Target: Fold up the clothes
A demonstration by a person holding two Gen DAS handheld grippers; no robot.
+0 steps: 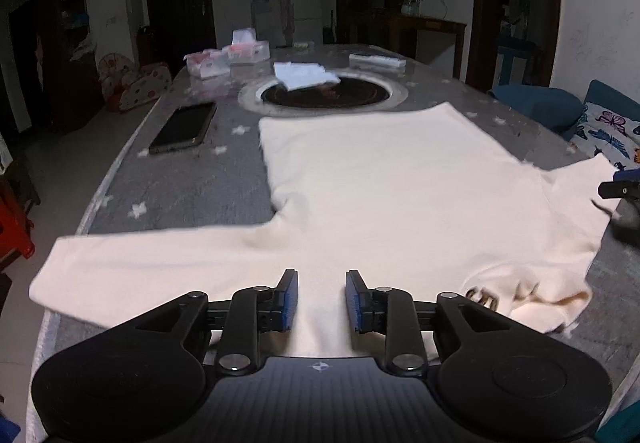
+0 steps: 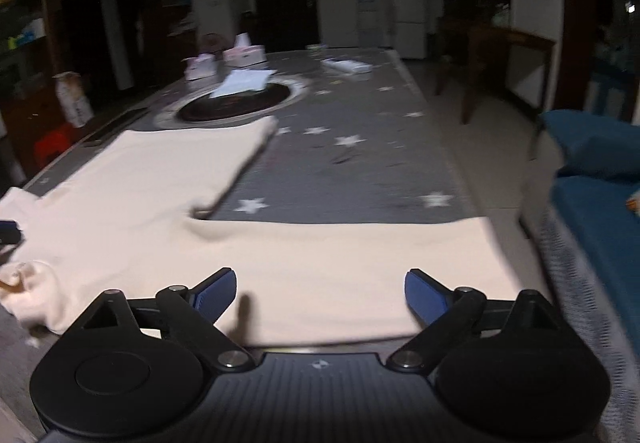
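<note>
Cream sweater [image 1: 384, 195] flat, tissue boxes [image 1: 244, 51] beyond

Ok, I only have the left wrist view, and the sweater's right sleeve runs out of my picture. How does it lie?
Observer: The right sleeve lies flat and straight, and its end reaches about the right edge of the table.
Operator: Where is the right tool?
Observer: The right tool is over the sleeve's near edge, around its middle.
Operator: Is it holding cloth?
Observer: No, its jaws stand wide open with no cloth pinched.
</note>
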